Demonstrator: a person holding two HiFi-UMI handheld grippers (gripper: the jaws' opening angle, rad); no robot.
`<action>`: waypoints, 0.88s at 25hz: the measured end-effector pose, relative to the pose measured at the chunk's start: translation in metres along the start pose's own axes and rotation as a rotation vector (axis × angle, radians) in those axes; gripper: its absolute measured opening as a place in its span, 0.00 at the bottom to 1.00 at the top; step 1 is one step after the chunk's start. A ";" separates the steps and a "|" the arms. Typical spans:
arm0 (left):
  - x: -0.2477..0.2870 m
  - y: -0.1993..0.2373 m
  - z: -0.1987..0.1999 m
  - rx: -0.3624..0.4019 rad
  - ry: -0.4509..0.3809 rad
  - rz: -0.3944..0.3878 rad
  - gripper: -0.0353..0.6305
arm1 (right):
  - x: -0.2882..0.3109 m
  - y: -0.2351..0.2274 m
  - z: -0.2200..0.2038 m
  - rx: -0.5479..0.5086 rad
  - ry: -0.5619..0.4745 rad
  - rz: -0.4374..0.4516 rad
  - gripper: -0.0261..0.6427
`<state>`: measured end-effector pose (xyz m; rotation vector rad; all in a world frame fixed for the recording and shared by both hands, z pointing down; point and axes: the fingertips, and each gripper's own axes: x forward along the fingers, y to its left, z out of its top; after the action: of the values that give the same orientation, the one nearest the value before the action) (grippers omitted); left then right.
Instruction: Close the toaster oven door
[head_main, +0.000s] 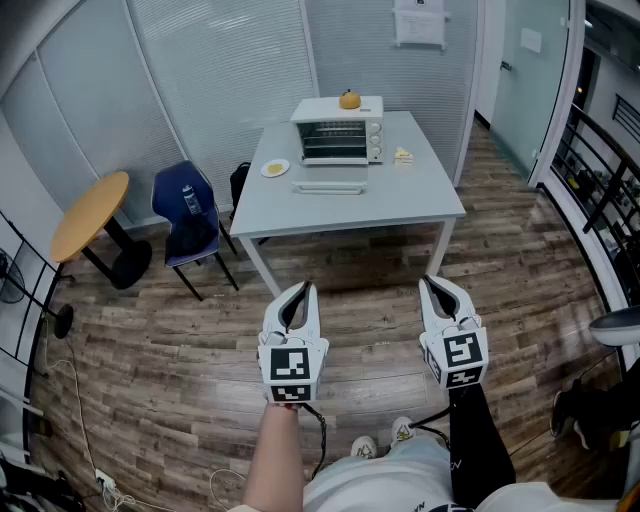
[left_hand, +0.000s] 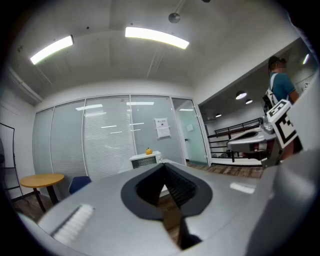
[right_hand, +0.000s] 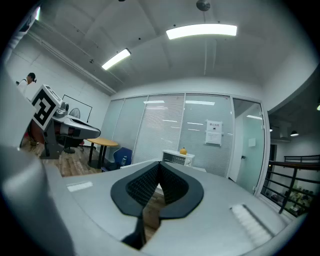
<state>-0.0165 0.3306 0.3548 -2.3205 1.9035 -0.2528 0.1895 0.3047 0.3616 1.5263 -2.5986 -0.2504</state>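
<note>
A white toaster oven (head_main: 338, 135) stands at the far side of the grey table (head_main: 400, 205), with an orange fruit (head_main: 349, 99) on top. Its door (head_main: 330, 186) hangs open, lying flat in front of it. Both grippers hover over the wooden floor, well short of the table. My left gripper (head_main: 303, 289) is shut and empty, and so is my right gripper (head_main: 430, 284). The oven (left_hand: 145, 160) shows small and far beyond the closed jaws in the left gripper view. It is equally distant (right_hand: 175, 158) in the right gripper view.
A small plate (head_main: 275, 168) and a pale item (head_main: 403, 154) lie on the table beside the oven. A blue chair (head_main: 188, 215) and a round wooden table (head_main: 90, 214) stand to the left. A black railing (head_main: 600, 180) runs along the right; glass walls stand behind.
</note>
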 end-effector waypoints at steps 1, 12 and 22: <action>-0.002 0.001 0.000 0.000 -0.001 0.000 0.14 | -0.001 0.001 0.000 0.000 0.000 0.000 0.04; -0.010 0.003 0.001 -0.011 -0.007 0.007 0.14 | -0.007 0.006 0.000 0.008 -0.007 -0.006 0.04; -0.002 0.006 -0.002 -0.048 -0.017 -0.012 0.15 | 0.007 0.000 -0.003 0.005 -0.022 -0.042 0.16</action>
<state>-0.0231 0.3313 0.3552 -2.3580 1.9088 -0.1898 0.1869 0.2984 0.3643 1.5906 -2.5872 -0.2665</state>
